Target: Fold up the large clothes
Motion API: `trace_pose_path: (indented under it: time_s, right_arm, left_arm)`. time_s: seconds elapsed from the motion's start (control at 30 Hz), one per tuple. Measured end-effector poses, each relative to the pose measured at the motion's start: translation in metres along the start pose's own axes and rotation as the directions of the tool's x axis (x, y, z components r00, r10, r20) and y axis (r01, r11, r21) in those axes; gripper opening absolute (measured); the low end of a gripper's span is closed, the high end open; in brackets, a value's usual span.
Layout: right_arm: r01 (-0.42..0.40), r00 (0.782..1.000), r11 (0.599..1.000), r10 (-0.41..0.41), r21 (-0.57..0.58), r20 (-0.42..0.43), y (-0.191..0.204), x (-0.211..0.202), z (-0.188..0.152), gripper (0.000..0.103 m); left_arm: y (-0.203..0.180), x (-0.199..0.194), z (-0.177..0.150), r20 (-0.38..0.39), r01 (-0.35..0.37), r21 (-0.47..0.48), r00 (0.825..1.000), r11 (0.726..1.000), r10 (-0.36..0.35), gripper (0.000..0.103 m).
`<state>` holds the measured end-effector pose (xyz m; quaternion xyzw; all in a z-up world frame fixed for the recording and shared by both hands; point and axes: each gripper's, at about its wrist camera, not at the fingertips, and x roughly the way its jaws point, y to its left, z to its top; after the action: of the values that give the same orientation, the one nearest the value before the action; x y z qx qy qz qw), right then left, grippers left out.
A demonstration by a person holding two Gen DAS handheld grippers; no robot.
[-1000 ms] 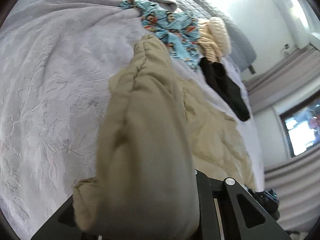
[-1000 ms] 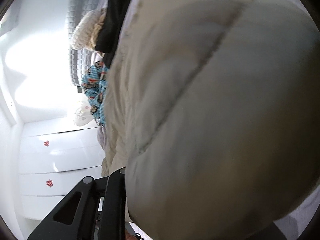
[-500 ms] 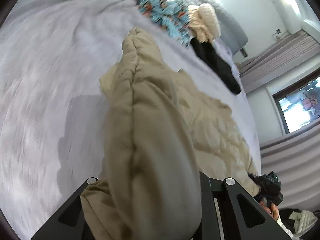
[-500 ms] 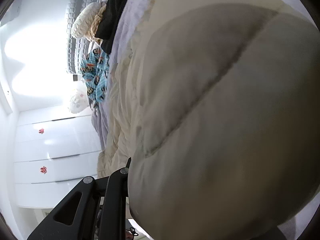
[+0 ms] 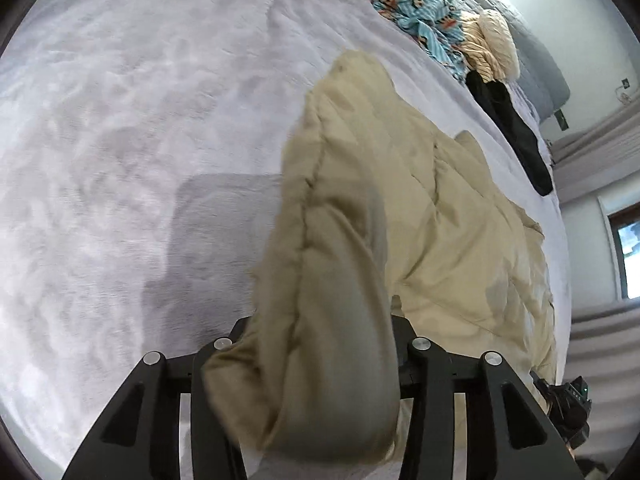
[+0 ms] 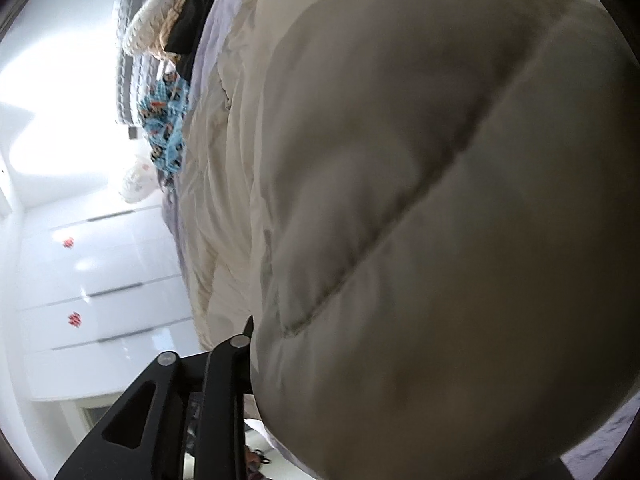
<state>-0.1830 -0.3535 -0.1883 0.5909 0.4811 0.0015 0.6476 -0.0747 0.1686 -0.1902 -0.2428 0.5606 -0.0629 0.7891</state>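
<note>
1. Beige quilted puffer jacket (image 5: 460, 232) lies spread on the bed, over a pale grey bedspread (image 5: 120, 120). One padded sleeve or edge of it rises toward the left wrist camera.
2. Left tongs (image 5: 320, 364): jaws are opening; the puffy jacket fold sits between the two black fingers (image 5: 428, 380). The fabric fills the gap, so whether the pads press on it cannot be told.
3. Right tongs (image 6: 256, 344): jaws are opening. Only the left black finger (image 6: 224, 380) shows; the other is hidden behind a large bulge of the jacket (image 6: 440, 220), which fills most of the right wrist view. Jacket touches the visible finger; grip on it cannot be told.
4. Right tongs also show at the lower right edge of the left wrist view, just beside the jacket's near hem, partly cut off.
5. Near the head of the bed, well apart from the jacket: a blue printed garment (image 5: 416, 8), a cream knitted piece (image 5: 492, 44), and a black garment (image 5: 516, 128) trailing down the bed's far side.
6. Grey quilted headboard (image 6: 128, 40) behind them; white cabinet fronts (image 6: 100, 280) with small red decals in the right wrist view
</note>
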Motion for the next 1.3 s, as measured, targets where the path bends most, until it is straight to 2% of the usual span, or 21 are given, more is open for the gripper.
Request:
trace_pose_path:
  time_s: [0.07,0.23,0.4,0.47,0.53,0.73,0.93,0.97,1.1,1.2,1.3]
  right_arm:
    - [0.028,1.000,1.000,-0.028,-0.013,-0.002,0.002,-0.003,0.001,0.041]
    - [0.097,0.995,0.995,-0.097,-0.027,0.002,0.009,-0.018,-0.004,0.048]
    - [0.175,0.985,0.981,-0.175,-0.087,0.001,0.025,-0.029,-0.012,0.050]
    - [0.205,0.978,0.971,-0.207,-0.122,0.001,0.023,-0.035,-0.019,0.050]
    - [0.241,0.970,0.957,-0.244,-0.160,-0.002,0.030,-0.040,-0.025,0.050]
    - [0.312,0.945,0.906,-0.327,-0.287,-0.004,0.067,-0.048,-0.047,0.050]
    - [0.297,0.949,0.883,-0.314,-0.362,0.013,0.106,-0.035,-0.075,0.052]
    - [0.300,0.949,0.883,-0.316,-0.362,0.015,0.114,-0.028,-0.078,0.055]
    - [0.289,0.948,0.891,-0.316,-0.350,-0.022,0.117,-0.011,-0.100,0.056]
    - [0.347,0.926,0.867,-0.378,-0.356,-0.018,0.128,0.012,-0.106,0.056]
    - [0.365,0.917,0.875,-0.397,-0.319,-0.041,0.127,0.030,-0.105,0.056]
  left_arm:
    - [0.003,-0.008,0.001,0.013,-0.021,0.000,1.000,1.000,0.021,0.047]
    - [0.011,-0.036,0.005,0.073,-0.160,-0.012,0.984,0.987,0.161,0.047]
    - [0.015,-0.051,0.003,0.039,-0.219,-0.006,0.975,0.976,0.219,0.047]
    - [0.008,-0.050,-0.003,0.009,-0.281,0.024,0.960,0.959,0.281,0.047]
    - [0.001,-0.051,-0.011,-0.004,-0.300,0.040,0.954,0.953,0.300,0.047]
    - [-0.022,-0.061,-0.022,-0.007,-0.303,0.089,0.952,0.949,0.305,0.047]
    - [-0.034,-0.064,-0.014,-0.036,-0.287,0.171,0.954,0.943,0.297,0.047]
    - [-0.035,-0.065,-0.013,-0.045,-0.286,0.178,0.954,0.942,0.298,0.047]
    - [-0.036,-0.064,-0.005,-0.071,-0.261,0.215,0.957,0.941,0.282,0.047]
    - [-0.036,-0.057,0.002,-0.100,-0.253,0.261,0.953,0.932,0.287,0.047]
    - [-0.038,-0.054,0.007,-0.111,-0.238,0.302,0.953,0.923,0.282,0.047]
